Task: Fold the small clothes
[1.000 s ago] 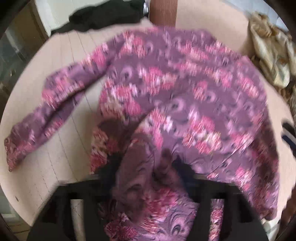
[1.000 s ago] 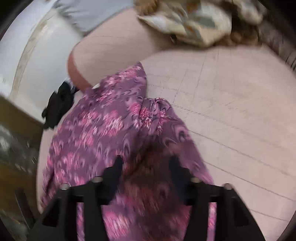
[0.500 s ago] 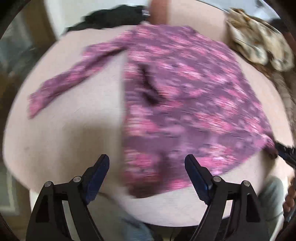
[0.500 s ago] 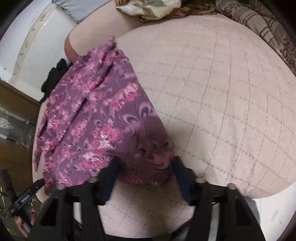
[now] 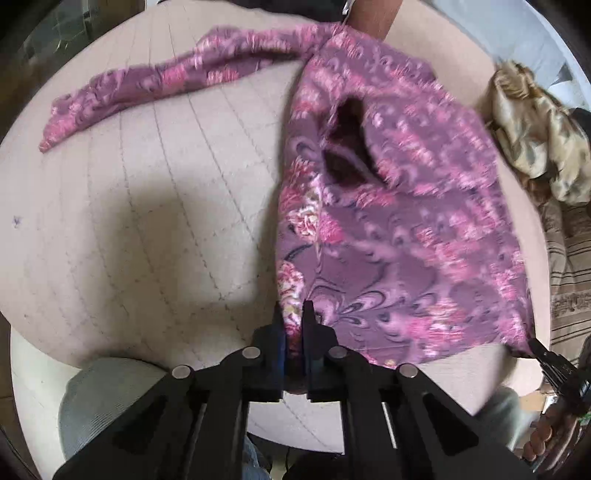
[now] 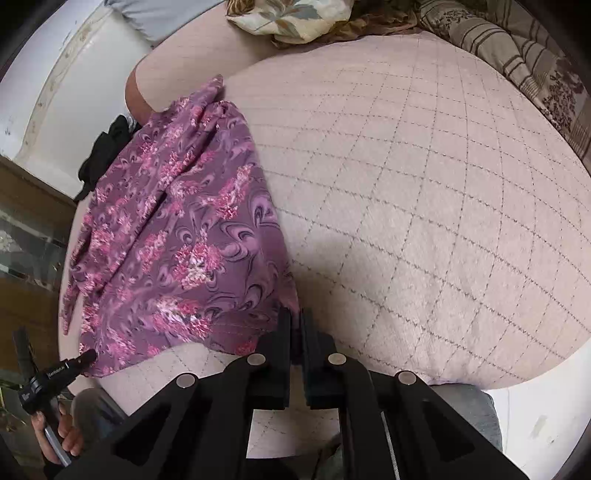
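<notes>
A purple floral long-sleeved top (image 5: 399, 206) lies spread on the beige quilted bed (image 5: 147, 229). One sleeve (image 5: 177, 85) stretches out to the far left. My left gripper (image 5: 293, 314) is shut on the near left corner of its hem. My right gripper (image 6: 295, 321) is shut on the near right corner of the top (image 6: 177, 236). Each gripper shows in the other's view, the right one at the hem's right corner (image 5: 535, 349) and the left one at its left corner (image 6: 86, 356).
A crumpled cream patterned cloth (image 5: 539, 133) lies at the right of the bed, also seen in the right wrist view (image 6: 295, 14). A striped blanket (image 6: 524, 66) lies beyond it. A black garment (image 6: 107, 147) hangs off the far edge. The person's knees (image 5: 103, 402) are at the near edge.
The left gripper, open half a second ago, has shut on the hem's left corner. The right gripper has shut on the right corner. The top is pulled toward the near edge.
</notes>
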`<act>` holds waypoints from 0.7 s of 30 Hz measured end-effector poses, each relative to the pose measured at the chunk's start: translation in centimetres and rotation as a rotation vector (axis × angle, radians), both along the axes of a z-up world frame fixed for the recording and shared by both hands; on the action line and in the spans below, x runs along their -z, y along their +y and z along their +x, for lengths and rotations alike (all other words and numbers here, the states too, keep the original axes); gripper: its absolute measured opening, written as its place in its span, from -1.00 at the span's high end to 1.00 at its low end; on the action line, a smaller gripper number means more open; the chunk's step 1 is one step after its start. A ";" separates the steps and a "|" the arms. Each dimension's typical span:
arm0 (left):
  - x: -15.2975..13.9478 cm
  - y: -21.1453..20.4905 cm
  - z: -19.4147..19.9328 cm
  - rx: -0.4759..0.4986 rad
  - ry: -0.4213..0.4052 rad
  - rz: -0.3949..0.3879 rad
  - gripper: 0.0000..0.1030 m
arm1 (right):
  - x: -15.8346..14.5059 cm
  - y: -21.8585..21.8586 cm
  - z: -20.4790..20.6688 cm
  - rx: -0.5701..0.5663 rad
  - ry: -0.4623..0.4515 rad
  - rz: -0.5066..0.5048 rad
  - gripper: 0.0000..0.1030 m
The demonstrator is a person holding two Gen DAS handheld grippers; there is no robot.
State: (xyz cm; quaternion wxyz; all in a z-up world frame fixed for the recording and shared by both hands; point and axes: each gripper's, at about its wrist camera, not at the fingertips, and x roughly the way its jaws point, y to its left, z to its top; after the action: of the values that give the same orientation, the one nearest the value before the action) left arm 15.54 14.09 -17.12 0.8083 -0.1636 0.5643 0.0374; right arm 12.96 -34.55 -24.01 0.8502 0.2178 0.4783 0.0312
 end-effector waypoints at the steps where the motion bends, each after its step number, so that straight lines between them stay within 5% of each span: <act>1: -1.1 -0.1 -0.5 0.004 -0.025 0.023 0.88 | -0.9 0.1 -0.4 -0.007 -0.012 -0.023 0.92; 5: -5.1 -0.7 -3.4 0.068 -0.099 0.121 0.88 | -3.9 1.8 -3.4 -0.071 -0.024 -0.200 0.93; 11: -2.7 -2.3 -2.9 0.147 0.038 0.291 0.70 | -0.4 4.1 -2.2 -0.083 0.135 -0.306 0.90; 12: -3.1 -2.1 -2.8 0.152 0.033 0.300 0.46 | 0.0 4.1 -1.7 -0.050 0.171 -0.331 0.76; 14: -5.3 -1.2 -3.5 0.145 -0.031 0.301 -0.19 | -0.8 4.2 -1.6 0.000 0.189 -0.370 0.19; 15: -6.3 -0.6 -4.1 0.129 -0.088 0.308 -0.64 | -1.7 4.5 -1.8 0.002 0.162 -0.376 -0.30; 16: -7.3 0.4 -4.4 0.106 -0.142 0.327 -0.82 | -2.8 5.1 -1.9 -0.003 0.124 -0.385 -0.52; 18: -8.3 2.9 -3.8 0.044 -0.160 0.358 -0.82 | -5.4 7.0 -1.6 -0.037 0.069 -0.391 -0.53; 21: -8.6 8.7 -2.5 -0.161 -0.194 0.297 -0.82 | -8.9 11.2 0.0 -0.168 -0.070 -0.321 -0.63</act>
State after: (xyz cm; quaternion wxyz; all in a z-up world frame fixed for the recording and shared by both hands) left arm 13.07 22.84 -8.49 0.8686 -0.0901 0.4571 0.1690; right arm 12.97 -23.32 -15.15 0.8846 0.0373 0.4637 0.0326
